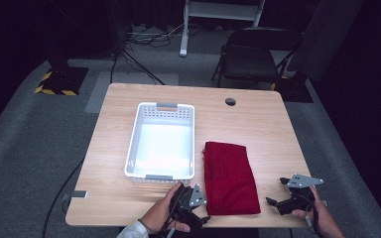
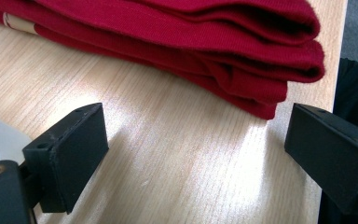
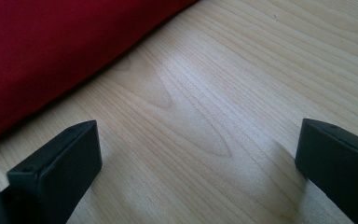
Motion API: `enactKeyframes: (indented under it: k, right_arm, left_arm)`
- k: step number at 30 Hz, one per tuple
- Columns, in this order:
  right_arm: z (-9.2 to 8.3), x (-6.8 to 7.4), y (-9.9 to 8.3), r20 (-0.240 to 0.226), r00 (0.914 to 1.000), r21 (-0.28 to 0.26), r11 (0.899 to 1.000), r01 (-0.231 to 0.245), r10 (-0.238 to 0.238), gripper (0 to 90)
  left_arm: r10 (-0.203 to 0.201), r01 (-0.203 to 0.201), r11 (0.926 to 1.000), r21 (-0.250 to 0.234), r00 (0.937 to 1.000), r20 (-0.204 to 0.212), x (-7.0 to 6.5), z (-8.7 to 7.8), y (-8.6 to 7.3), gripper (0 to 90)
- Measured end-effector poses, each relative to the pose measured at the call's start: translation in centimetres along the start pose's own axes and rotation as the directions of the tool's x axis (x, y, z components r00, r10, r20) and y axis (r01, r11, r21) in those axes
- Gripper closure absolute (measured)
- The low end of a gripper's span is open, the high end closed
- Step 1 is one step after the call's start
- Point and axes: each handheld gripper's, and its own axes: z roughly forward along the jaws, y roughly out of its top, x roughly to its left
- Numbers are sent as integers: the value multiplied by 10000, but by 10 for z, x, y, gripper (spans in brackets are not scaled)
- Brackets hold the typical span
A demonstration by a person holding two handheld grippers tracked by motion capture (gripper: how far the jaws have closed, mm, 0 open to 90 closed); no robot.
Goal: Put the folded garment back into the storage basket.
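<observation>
On the table's near edge, both grippers are flanking a folded red cloth (image 1: 229, 177).

Left gripper (image 1: 190, 198) and right gripper (image 1: 288, 197) are gaping wide, gripping nothing, seemingly lining up to lift it toward the white basket (image 1: 161, 142) lying alongside.

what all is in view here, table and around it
table: 1, light wood, centre, round hole near far edge
basket: 1, white, empty, left of centre on table
folded cloth: 1, dark red, right of basket, near edge
folding chair: 1, black, beyond table
cables: several, black, floor far left
left gripper: 1, black, jaws apart, near cloth's corner
right gripper: 1, black, jaws apart, right of cloth
hands: 2, holding the grippers
</observation>
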Motion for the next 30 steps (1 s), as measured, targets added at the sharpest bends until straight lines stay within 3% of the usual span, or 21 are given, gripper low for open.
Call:
enactKeyframes:
  k: [18,30]
  right_arm:
    - [1,1,1,-34,10000,10,10000,19,-19,3]
    - [1,0,1,-41,10000,7,10000,22,-22,3]
  left_arm:
    - [94,-94,10000,10,10000,27,0,-1,-1,56]
    - [-1,2,9993,362,10000,-26,-4,0,4,55]
